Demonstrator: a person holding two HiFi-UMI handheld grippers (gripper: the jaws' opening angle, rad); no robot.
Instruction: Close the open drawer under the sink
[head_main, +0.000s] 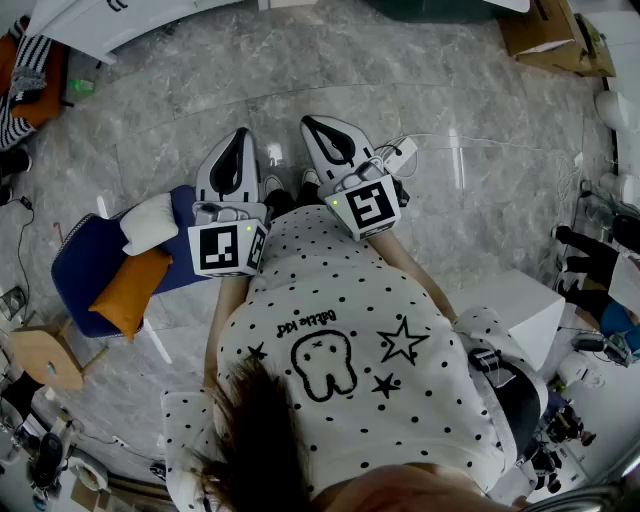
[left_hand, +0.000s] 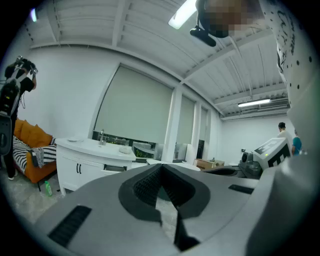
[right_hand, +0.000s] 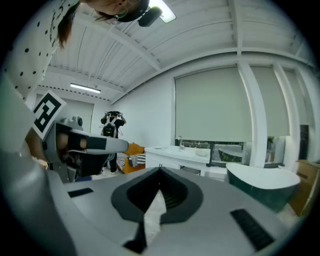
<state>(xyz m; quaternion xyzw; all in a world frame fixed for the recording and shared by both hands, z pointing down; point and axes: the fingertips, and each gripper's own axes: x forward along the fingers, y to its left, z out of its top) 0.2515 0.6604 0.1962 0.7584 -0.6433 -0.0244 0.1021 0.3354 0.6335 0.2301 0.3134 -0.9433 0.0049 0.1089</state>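
Head view shows left gripper (head_main: 238, 140) and right gripper (head_main: 318, 128) side by side, both jaws together, empty; the open drawer (left_hand: 116, 168) is well away, in the white cabinet (left_hand: 80, 167)

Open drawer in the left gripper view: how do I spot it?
Look at the white sink cabinet below the big shaded window. Right of its doors with two black handles, just under the countertop, is the drawer: the only front standing out with a dark gap.
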